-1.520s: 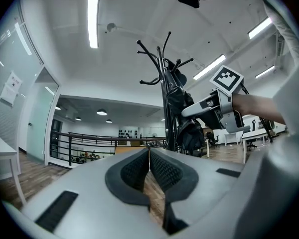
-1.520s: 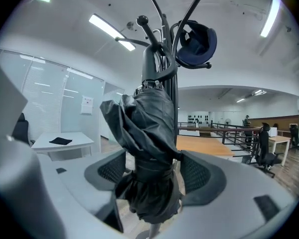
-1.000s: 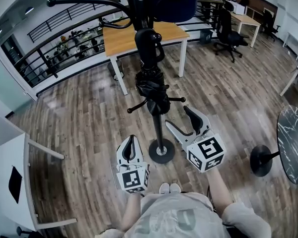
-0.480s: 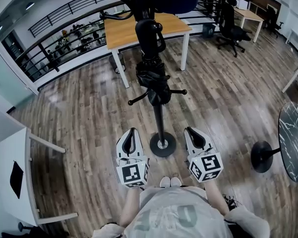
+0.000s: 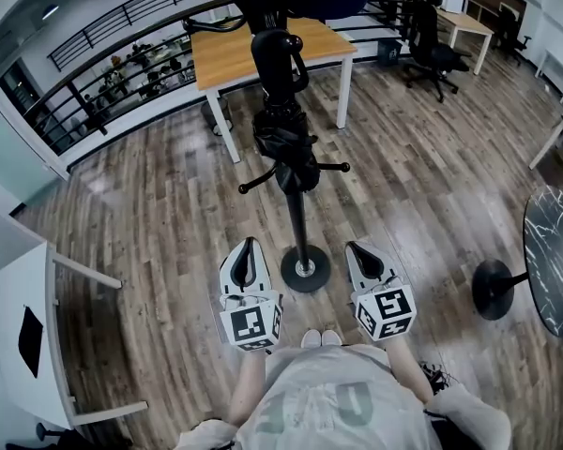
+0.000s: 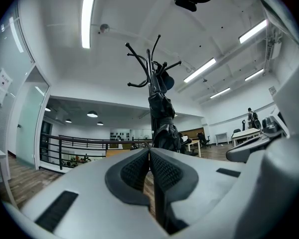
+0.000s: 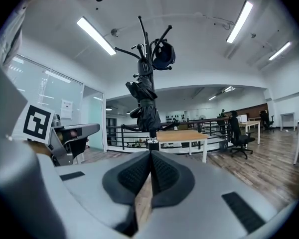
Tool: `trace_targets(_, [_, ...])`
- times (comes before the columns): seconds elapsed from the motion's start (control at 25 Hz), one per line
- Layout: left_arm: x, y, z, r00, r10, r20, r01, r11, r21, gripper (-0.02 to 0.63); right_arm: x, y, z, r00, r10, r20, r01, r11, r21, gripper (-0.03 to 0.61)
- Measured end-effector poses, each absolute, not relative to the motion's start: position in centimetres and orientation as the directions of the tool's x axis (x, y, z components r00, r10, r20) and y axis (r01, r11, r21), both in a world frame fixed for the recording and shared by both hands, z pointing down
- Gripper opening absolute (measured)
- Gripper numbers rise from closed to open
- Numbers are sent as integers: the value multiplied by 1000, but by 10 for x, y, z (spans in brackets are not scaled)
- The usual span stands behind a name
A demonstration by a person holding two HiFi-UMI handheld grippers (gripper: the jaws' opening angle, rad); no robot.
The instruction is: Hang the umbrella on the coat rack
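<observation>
Folded black umbrella hangs against the pole of the black metal coat rack, well off the floor. Left gripper and right gripper have their jaws pressed together on nothing. Both are held low, apart from the rack, so the hanging looks done.

Grey T-shirt, white left gripper, right gripper, black ribbed pads

Black umbrella: crumpled cloth, faint sheen. Coat rack: smooth dark metal. Floor: wood-look planks, glossy, catching the light. Desk: matt pale wood top. Left gripper and right gripper: matt grey plastic shells, dark dimpled pads.
</observation>
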State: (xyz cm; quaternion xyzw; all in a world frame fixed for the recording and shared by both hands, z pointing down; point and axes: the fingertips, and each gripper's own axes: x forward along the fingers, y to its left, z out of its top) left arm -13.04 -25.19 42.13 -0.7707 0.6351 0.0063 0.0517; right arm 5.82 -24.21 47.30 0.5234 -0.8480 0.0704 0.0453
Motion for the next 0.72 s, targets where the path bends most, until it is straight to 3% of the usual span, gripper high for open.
trace_targets(0.72, [-127, -260, 426, 199, -978, -64, -979, -195, -62, 28, 74, -251, 466, -406, -905, 124, -914, 404, -46, 31])
